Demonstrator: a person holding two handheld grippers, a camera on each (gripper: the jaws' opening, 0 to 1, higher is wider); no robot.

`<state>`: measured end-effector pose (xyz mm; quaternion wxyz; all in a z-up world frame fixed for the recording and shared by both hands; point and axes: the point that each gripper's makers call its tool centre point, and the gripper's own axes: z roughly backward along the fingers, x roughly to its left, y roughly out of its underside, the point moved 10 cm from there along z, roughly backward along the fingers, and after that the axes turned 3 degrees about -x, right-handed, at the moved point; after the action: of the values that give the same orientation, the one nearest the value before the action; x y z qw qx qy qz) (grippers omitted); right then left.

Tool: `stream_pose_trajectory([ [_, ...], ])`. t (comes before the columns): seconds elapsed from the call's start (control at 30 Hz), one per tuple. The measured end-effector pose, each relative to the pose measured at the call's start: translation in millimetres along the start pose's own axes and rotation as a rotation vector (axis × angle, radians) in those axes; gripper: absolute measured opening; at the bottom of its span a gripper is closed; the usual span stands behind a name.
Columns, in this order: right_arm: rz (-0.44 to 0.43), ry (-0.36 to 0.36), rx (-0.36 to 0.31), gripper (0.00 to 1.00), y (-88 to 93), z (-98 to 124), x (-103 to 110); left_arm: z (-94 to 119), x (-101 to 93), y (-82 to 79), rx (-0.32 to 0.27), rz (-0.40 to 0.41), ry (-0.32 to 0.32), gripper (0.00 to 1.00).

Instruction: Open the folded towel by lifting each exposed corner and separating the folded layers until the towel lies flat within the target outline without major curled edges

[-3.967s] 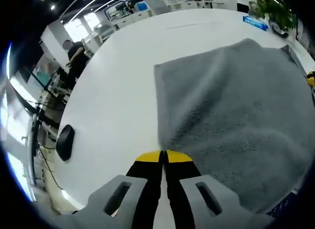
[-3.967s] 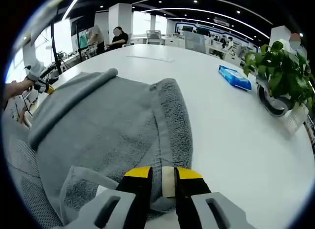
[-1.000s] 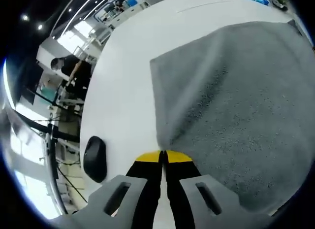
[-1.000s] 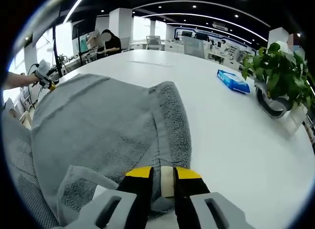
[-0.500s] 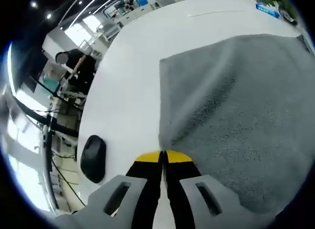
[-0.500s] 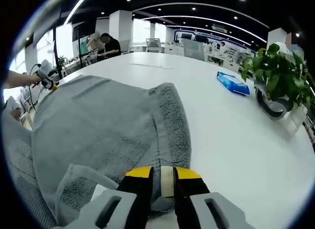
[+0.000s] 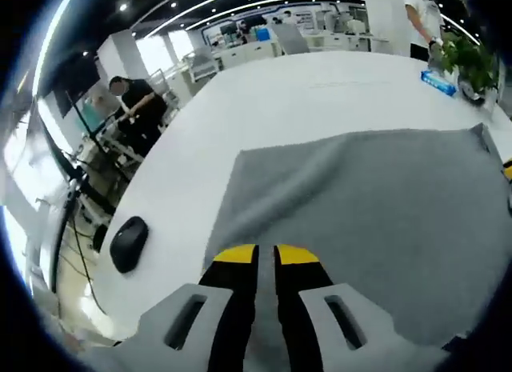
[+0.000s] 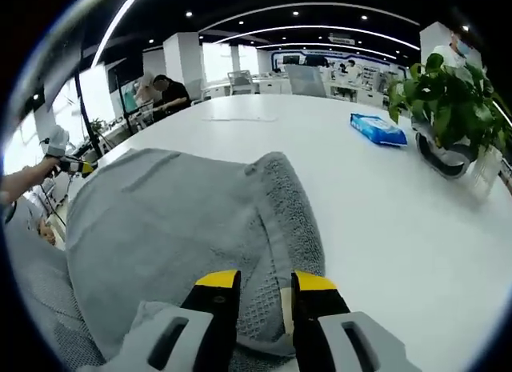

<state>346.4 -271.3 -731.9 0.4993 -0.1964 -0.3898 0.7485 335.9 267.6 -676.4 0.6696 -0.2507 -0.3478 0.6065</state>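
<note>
A grey towel [image 7: 376,204] lies spread on the white table [image 7: 280,100] in the left gripper view. My left gripper [image 7: 266,258] sits over its near corner, its jaws a narrow gap apart with towel showing between them. In the right gripper view the towel [image 8: 176,220] has a thick hemmed edge running away from the jaws and a small flap doubled over at the bottom left. My right gripper [image 8: 266,286] is open over that edge. The left gripper [image 8: 70,166] appears there at the far left, in a hand.
A black mouse [image 7: 128,242] lies on the table left of the towel. A blue packet [image 8: 376,128] and a potted plant [image 8: 448,100] stand at the far right. Bare table [image 8: 400,228] stretches right of the towel. People work at desks beyond the table.
Both pairs of jaws have parted and let go of the towel; half a second ago each was pinched on it. The left view has tilted up and the towel has settled flatter.
</note>
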Motion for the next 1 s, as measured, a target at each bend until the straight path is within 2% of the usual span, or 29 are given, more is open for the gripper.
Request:
stream_pose_trajectory([
  [0.07, 0.002, -0.008, -0.009, 0.23, -1.6, 1, 2, 4, -25.9, -7.7, -0.023, -0.035, 0.074, 0.07],
  [0.13, 0.005, -0.015, -0.013, 0.23, -2.3, 1, 4, 6, -48.5, -13.3, -0.036, -0.071, 0.122, 0.07],
  [0.23, -0.003, -0.037, -0.008, 0.23, -2.1, 2, 7, 9, -97.7, -22.9, -0.047, -0.131, 0.241, 0.07],
  [0.27, -0.006, -0.043, -0.005, 0.23, -2.0, 2, 8, 9, -103.1, -23.9, -0.047, -0.146, 0.257, 0.07],
  [0.33, -0.005, -0.051, -0.005, 0.23, -2.6, 2, 10, 8, -130.0, -29.0, -0.055, -0.194, 0.331, 0.07],
  [0.43, -0.010, -0.072, -0.011, 0.23, -4.5, 3, 13, 5, -167.3, -33.8, -0.063, -0.192, 0.441, 0.07],
  [0.53, 0.000, -0.118, 0.004, 0.23, -3.1, 4, 19, -6, -190.3, -31.8, -0.049, -0.217, 0.510, 0.07],
  [0.6, 0.012, -0.145, 0.022, 0.23, -1.3, 5, 24, -9, -206.9, -28.8, -0.009, -0.231, 0.541, 0.07],
  [0.77, 0.053, -0.168, 0.032, 0.22, 1.2, 6, 35, -10, -243.8, -24.1, -0.005, -0.250, 0.600, 0.07],
  [0.8, 0.054, -0.174, 0.035, 0.22, 1.4, 5, 36, -9, -258.1, -19.8, 0.011, -0.263, 0.620, 0.07],
  [0.87, 0.054, -0.179, 0.036, 0.22, 1.3, 5, 37, -10, -273.7, -12.6, 0.034, -0.292, 0.648, 0.07],
  [1.0, 0.061, -0.201, 0.027, 0.21, -0.5, 10, 41, -14, -292.4, 0.7, 0.060, -0.311, 0.652, 0.07],
])
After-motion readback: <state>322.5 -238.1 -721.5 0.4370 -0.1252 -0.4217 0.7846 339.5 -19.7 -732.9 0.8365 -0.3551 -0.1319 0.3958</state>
